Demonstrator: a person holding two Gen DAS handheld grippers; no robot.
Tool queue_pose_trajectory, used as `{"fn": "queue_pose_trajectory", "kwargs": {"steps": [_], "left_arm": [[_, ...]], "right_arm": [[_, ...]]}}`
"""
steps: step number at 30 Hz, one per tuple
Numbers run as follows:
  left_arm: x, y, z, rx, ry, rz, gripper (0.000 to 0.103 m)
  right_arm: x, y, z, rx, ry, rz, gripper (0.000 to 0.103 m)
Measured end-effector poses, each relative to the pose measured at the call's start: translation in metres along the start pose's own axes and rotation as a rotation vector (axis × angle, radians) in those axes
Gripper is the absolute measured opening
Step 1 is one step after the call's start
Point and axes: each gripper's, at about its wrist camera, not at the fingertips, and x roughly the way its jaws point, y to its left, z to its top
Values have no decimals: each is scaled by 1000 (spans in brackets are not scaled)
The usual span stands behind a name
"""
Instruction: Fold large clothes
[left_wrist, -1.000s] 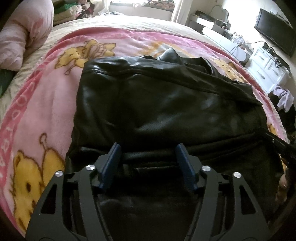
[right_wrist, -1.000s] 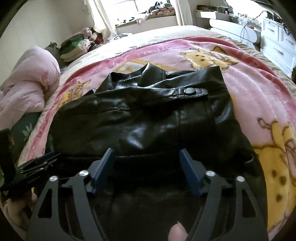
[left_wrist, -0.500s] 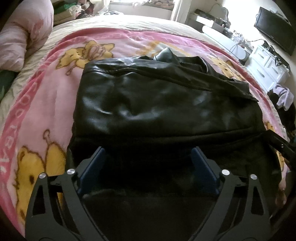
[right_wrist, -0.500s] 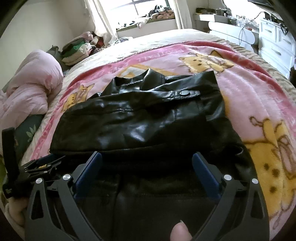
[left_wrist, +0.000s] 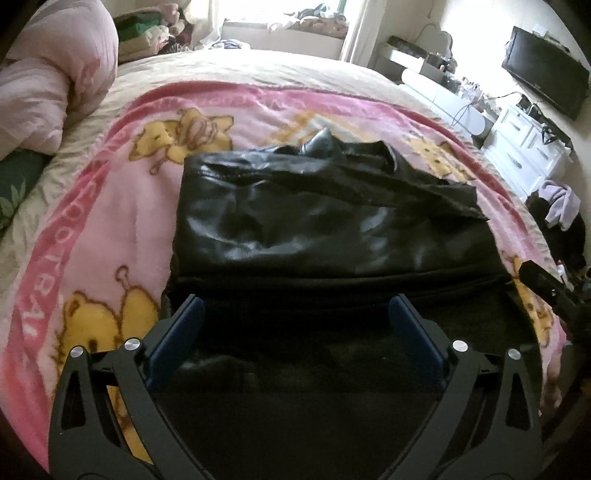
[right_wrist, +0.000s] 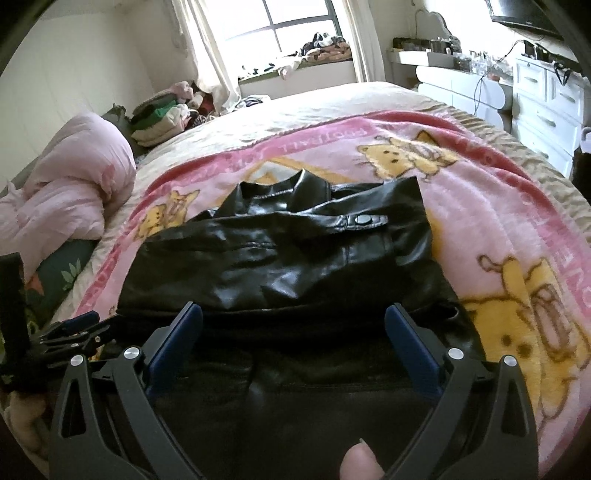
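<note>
A black leather jacket (left_wrist: 314, 221) lies folded on the pink cartoon blanket (left_wrist: 92, 240), its collar at the far side. In the right wrist view the jacket (right_wrist: 288, 258) shows a snap tab (right_wrist: 364, 220) near its right shoulder. My left gripper (left_wrist: 294, 302) hovers above the jacket's near folded edge; its jaws are still opening, and the pads touch nothing. My right gripper (right_wrist: 293, 310) stands wide open over the same near edge, gripping nothing. Each wrist view catches the other gripper at its border, the left gripper (right_wrist: 74, 332) and the right gripper (left_wrist: 543, 284).
A rolled pink duvet (right_wrist: 66, 192) lies at the bed's left side, with a pile of folded clothes (right_wrist: 159, 122) behind it. White drawers (left_wrist: 528, 147) and a television (left_wrist: 543, 85) stand to the right. A thumb (right_wrist: 358, 461) shows at the bottom edge.
Both grippers' jaws spread from part-open to wide and let go of the jacket's near fold. Both hands rose and drew back, so the jacket looks smaller and more of the room shows.
</note>
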Motion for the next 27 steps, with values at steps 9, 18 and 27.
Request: {"fn": "queue_pose_trajectory", "kwargs": {"steps": [9, 18, 27], "left_arm": [[-27, -1, -5, -4, -43, -3, 94], [-49, 0, -16, 0, -67, -13, 94], [-64, 4, -30, -7, -83, -15, 94]], "right_arm": [[-29, 9, 1, -38, -41, -12, 99], [-53, 13, -4, -63, -72, -5, 99], [-75, 12, -12, -66, -97, 5, 99]]}}
